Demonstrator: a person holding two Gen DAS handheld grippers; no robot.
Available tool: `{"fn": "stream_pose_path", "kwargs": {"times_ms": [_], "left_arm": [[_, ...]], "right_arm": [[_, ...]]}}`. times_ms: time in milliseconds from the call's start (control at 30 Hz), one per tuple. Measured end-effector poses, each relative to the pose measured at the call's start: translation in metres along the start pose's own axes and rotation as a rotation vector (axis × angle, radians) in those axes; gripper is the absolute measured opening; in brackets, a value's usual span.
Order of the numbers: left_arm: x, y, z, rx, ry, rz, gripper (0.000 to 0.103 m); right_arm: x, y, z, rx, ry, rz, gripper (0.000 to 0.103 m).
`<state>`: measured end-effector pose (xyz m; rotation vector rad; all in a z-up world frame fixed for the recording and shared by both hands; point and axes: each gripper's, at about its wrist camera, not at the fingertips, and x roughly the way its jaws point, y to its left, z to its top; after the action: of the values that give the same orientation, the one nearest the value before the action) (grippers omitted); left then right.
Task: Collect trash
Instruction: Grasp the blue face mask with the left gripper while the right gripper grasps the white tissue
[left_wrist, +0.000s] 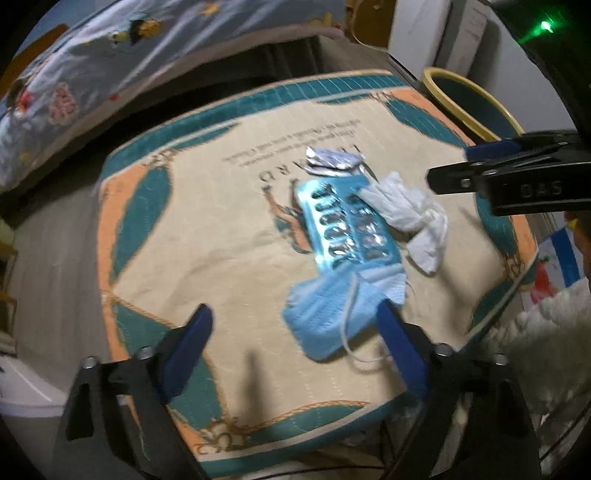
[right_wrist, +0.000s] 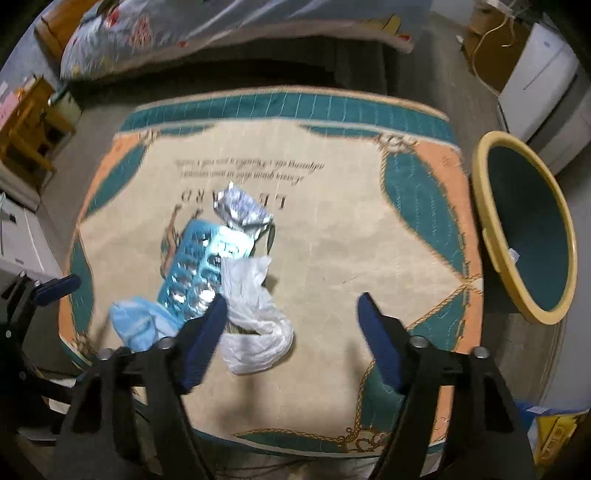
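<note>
Four bits of trash lie on a patterned cloth-covered stool (left_wrist: 207, 229). They are a blue face mask (left_wrist: 325, 317), a teal blister pack (left_wrist: 347, 229), a crumpled white plastic bag (left_wrist: 406, 210) and a silver foil wrapper (left_wrist: 332, 160). My left gripper (left_wrist: 293, 314) hangs open above the mask, whose right edge sits at my right finger. In the right wrist view my right gripper (right_wrist: 292, 301) is open over the cloth. The white bag (right_wrist: 255, 314) lies just inside its left finger. The blister pack (right_wrist: 195, 269), mask (right_wrist: 136, 325) and foil (right_wrist: 240, 206) lie to the left.
A yellow-rimmed bin (right_wrist: 480, 206) with a dark teal inside stands on the floor right of the stool. A bed with patterned bedding (right_wrist: 221, 22) runs along the far side. White furniture (right_wrist: 539, 74) stands at the back right, wooden furniture (right_wrist: 26, 125) at the left.
</note>
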<state>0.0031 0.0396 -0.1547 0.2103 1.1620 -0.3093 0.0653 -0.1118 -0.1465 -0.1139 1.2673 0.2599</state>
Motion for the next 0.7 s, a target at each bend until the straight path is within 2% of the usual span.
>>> {"fn": "stream_pose_path", "kwargs": {"times_ms": [133,200,267,367,433,467,600,700], "left_arm": [[0.012,-0.006,0.003,0.007,0.033,-0.025,0.064],[0.016,-0.008,0.005,0.014,0.046,-0.033,0.045],[0.019,-0.009,0.005,0.020,0.059,-0.033,0.033],[0.017,-0.009,0.005,0.026,0.057,-0.023,0.023],[0.015,-0.007,0.007,0.022,0.046,-0.023,0.019],[0.013,-0.007,0.007,0.022,0.041,-0.026,0.018],[0.007,-0.010,0.010,0.037,0.014,-0.022,0.017],[0.001,-0.012,0.012,0.040,-0.008,-0.022,0.017]], "right_arm": [[0.014,0.003,-0.002,-0.013,0.040,0.012,0.054],[0.021,0.003,-0.001,-0.008,0.055,0.022,0.051],[0.027,0.002,-0.001,-0.002,0.072,0.026,0.047],[0.035,0.001,-0.002,0.009,0.108,0.057,0.036],[0.038,0.002,-0.002,0.007,0.122,0.074,0.020],[0.038,0.002,-0.002,0.004,0.123,0.076,0.017],[0.029,0.005,0.001,-0.007,0.092,0.093,0.007],[0.021,0.004,0.004,0.009,0.066,0.105,0.006]]}}
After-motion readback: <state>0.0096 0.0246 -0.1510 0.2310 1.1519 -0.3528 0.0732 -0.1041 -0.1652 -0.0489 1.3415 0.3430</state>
